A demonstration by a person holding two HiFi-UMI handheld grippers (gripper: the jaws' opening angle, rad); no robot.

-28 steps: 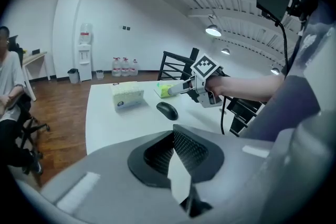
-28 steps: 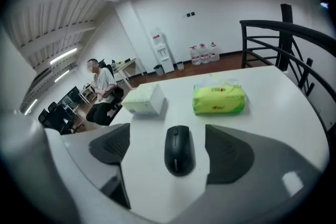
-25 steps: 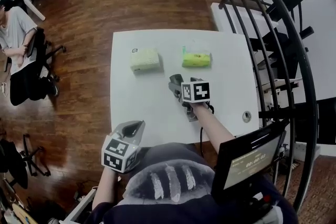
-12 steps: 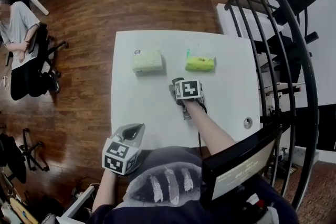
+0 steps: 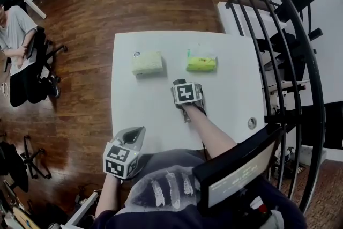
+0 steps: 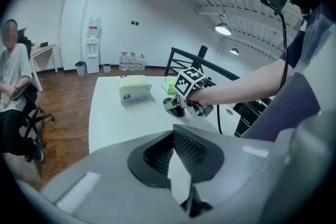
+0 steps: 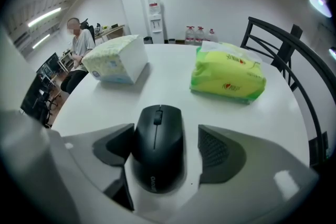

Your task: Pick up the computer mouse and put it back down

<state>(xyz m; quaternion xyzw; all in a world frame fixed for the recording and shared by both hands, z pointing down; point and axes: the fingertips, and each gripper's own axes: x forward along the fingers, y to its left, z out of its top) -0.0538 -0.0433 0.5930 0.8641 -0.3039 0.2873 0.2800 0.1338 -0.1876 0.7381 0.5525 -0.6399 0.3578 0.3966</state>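
A black computer mouse [image 7: 157, 147] lies flat on the white table [image 5: 144, 110]. My right gripper [image 7: 164, 152] points steeply down and straddles it. Its jaws are closing: the left pad [image 7: 115, 147] is at the mouse's side, while a strip of table still shows before the right pad [image 7: 218, 152]. In the head view the marker cube of the right gripper [image 5: 182, 95] covers most of the mouse. My left gripper [image 5: 131, 137] hangs at the table's near edge, well short of the mouse [image 6: 176, 107], shut with nothing in it.
A pale green tissue box [image 5: 147, 63] and a bright green tissue pack [image 5: 201, 63] lie just beyond the mouse. A black metal railing [image 5: 278, 35] runs along the table's right side. A person sits on a chair [image 5: 16, 45] far left.
My right gripper has come down over the mouse and shifted slightly left in the head view. The left gripper has stayed where it was.
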